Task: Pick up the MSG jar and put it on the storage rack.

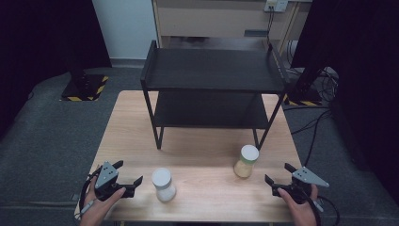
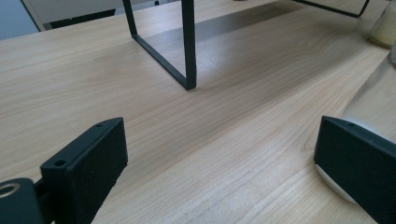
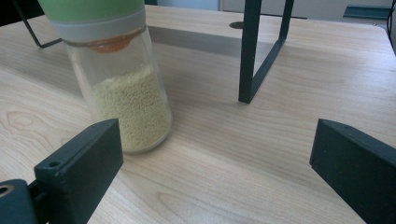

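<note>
Left gripper (image 1: pixel 126 175): jaws spread wide, nothing between them; in the left gripper view only bare table (image 2: pixel 154 116) lay in the gap, with the base of the white-lidded jar (image 1: pixel 163 184) partly hidden behind the right-hand jaw, at about 3 o'clock from the gap. In the high view that jar stood upright just beside the left gripper's tips, at 3 o'clock from them, not visibly touching. The left hand (image 1: pixel 101 205) wrapped the gripper body at the table's near edge, about 7 o'clock on the tabletop. Right gripper (image 1: pixel 277 175): jaws likewise spread wide, holding nothing. In the right gripper view the green-lidded jar (image 3: pixel 122 79), about half full of pale yellow grains, stood upright beyond the left-hand jaw, at roughly 11 o'clock from the gap, outside it; whether it touched that jaw could not be told. In the high view this jar stood near the right gripper's tips, at about 10 o'clock from them, apart. The right hand (image 1: pixel 301 207) held the gripper at about 5 o'clock on the tabletop. The two jars stood well apart. Beyond them, toward 12 o'clock, a black two-tier shelf rack (image 1: pixel 214 70) stood on the table, both tiers bare; its front legs landed just behind the jars.
</note>
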Tool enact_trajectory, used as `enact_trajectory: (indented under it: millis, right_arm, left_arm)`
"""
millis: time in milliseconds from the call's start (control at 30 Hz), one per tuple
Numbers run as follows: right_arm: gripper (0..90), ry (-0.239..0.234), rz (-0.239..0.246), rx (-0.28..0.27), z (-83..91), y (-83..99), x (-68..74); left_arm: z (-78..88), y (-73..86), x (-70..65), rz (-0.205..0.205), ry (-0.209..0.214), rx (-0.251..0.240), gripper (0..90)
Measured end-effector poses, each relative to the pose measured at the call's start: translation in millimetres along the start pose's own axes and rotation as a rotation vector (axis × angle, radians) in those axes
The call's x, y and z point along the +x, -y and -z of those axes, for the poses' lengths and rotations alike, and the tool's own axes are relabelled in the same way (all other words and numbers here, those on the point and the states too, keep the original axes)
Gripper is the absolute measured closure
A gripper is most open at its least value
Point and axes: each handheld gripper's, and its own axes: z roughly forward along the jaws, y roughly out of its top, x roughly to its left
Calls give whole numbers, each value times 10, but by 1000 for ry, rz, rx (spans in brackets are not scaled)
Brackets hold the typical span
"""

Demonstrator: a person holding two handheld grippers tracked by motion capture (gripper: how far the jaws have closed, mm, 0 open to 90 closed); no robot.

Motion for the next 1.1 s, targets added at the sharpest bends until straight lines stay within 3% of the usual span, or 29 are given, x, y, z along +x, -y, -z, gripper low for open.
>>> enact_trajectory:
  millis: [233, 467, 667, 867, 933, 1100]
  right_arm:
    - [30, -6, 6, 0, -18, -15, 13]
    - [30, -10, 7, -1, -30, -21, 26]
    - [29, -7, 6, -1, -26, -20, 21]
    - [29, -5, 3, -1, -18, -19, 14]
    - [29, -5, 3, -3, -16, -20, 14]
    - [29, -6, 4, -2, -27, -18, 15]
  left_arm:
    - [40, 26, 51, 3, 36, -28, 14]
    - [46, 3, 101, -34, 101, -14, 15]
    - [48, 2, 122, -65, 162, -46, 14]
    - [66, -6, 168, -104, 206, -46, 16]
    - [71, -5, 183, -102, 213, -45, 16]
    - [68, -20, 208, -107, 275, -76, 15]
